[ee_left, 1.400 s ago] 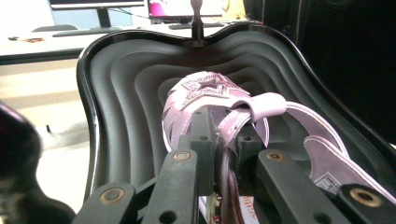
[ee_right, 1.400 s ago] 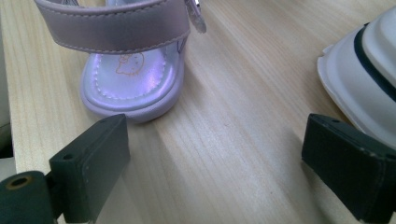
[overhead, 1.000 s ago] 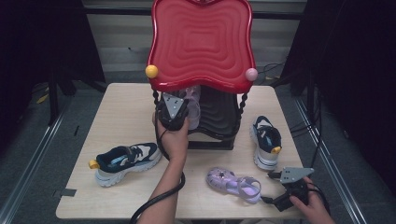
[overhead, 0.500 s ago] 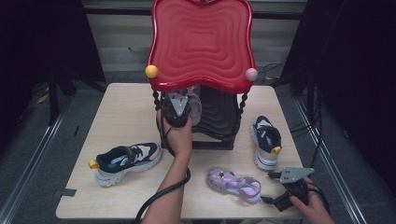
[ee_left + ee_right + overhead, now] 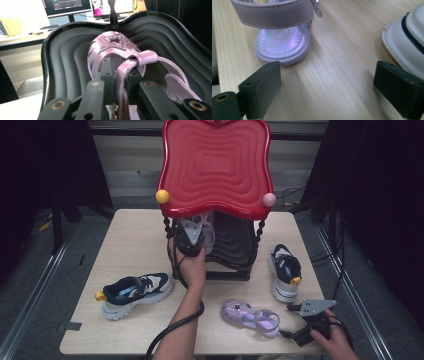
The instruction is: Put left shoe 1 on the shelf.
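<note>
At frame centre, the left gripper (image 5: 192,236) reaches under the glossy red wavy-topped shelf (image 5: 216,167), beside a pale pink sandal (image 5: 207,231) there. At lower right, the right gripper (image 5: 309,312) rests on the light wooden table (image 5: 130,232) near a lilac sandal (image 5: 250,316).

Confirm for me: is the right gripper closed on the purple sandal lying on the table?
No, the right gripper stands open with bare table between its jaws, and the purple sandal lies just ahead of it, untouched.
</note>
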`<act>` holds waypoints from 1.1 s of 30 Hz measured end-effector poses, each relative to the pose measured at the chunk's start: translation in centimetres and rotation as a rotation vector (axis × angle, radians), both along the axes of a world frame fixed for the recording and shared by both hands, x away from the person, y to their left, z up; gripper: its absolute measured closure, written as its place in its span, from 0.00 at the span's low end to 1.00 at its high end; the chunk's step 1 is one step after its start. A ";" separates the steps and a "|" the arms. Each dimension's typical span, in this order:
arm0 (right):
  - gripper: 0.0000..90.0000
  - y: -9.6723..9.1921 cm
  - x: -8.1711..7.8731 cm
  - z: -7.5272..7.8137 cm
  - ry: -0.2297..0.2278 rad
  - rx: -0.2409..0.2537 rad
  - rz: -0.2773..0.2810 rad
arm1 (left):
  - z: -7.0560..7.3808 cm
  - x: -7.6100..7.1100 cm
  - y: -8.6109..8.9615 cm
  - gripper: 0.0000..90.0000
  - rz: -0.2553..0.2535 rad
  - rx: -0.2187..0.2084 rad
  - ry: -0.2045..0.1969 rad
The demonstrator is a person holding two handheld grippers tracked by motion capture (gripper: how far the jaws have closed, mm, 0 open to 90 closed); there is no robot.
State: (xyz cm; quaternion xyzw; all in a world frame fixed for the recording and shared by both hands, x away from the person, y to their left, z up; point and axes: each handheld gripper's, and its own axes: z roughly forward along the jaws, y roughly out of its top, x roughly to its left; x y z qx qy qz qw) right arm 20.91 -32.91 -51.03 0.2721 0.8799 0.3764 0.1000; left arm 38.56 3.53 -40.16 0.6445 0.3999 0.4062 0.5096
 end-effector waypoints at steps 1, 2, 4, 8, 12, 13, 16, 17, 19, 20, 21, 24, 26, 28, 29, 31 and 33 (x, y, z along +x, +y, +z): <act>0.08 0.0 0.0 0.0 -0.001 0.000 0.000 | -0.1 0.0 0.0 0.89 -0.001 0.003 0.006; 0.08 0.0 0.0 0.0 -0.001 0.000 0.000 | -0.1 0.0 0.0 0.89 -0.001 0.003 0.006; 0.08 0.0 0.0 0.0 0.000 0.000 0.000 | -0.1 0.0 0.2 0.88 0.005 -0.004 0.020; 0.08 0.0 0.0 0.0 -0.001 0.000 0.000 | -0.2 0.0 0.4 0.85 0.006 -0.016 0.031; 0.08 0.0 0.0 0.0 0.000 0.000 0.000 | -0.1 0.0 0.4 0.83 0.001 -0.013 0.042; 0.08 0.0 0.0 0.0 -0.001 0.000 0.000 | -0.1 0.0 0.5 0.82 0.001 -0.014 0.045; 0.08 0.0 0.0 0.0 -0.001 0.000 0.000 | 0.0 -0.1 0.6 0.78 0.001 -0.021 0.056; 0.08 0.0 0.0 0.0 0.000 0.000 0.000 | 0.0 -0.1 0.6 0.77 -0.001 -0.021 0.057; 0.08 0.0 0.0 0.0 0.000 0.000 0.000 | 0.0 -0.1 0.6 0.76 -0.005 -0.015 0.065; 0.08 0.0 0.0 0.0 -0.001 0.000 0.000 | 0.1 -0.2 0.6 0.75 -0.003 -0.009 0.066; 0.08 0.0 0.0 0.0 -0.001 0.000 0.000 | 0.1 -0.3 0.7 0.75 -0.005 -0.006 0.065; 0.08 0.0 0.0 0.0 0.000 0.000 0.000 | 0.4 -0.5 0.6 0.73 -0.015 -0.001 0.074; 0.08 0.0 0.0 0.0 0.000 0.000 0.000 | 0.6 -0.6 0.6 0.71 -0.020 -0.001 0.077; 0.08 0.0 0.0 0.0 0.000 0.000 0.000 | 0.8 -0.8 0.6 0.70 -0.015 -0.005 0.072; 0.08 0.0 0.0 0.0 0.000 0.000 0.000 | 1.0 -0.9 0.6 0.69 -0.021 0.000 0.079; 0.08 0.0 0.0 0.0 -0.001 0.000 0.000 | 1.0 -1.0 0.6 0.69 -0.024 0.000 0.082; 0.08 0.0 0.0 0.0 0.000 0.000 0.000 | 1.2 -1.1 0.7 0.68 -0.031 0.000 0.091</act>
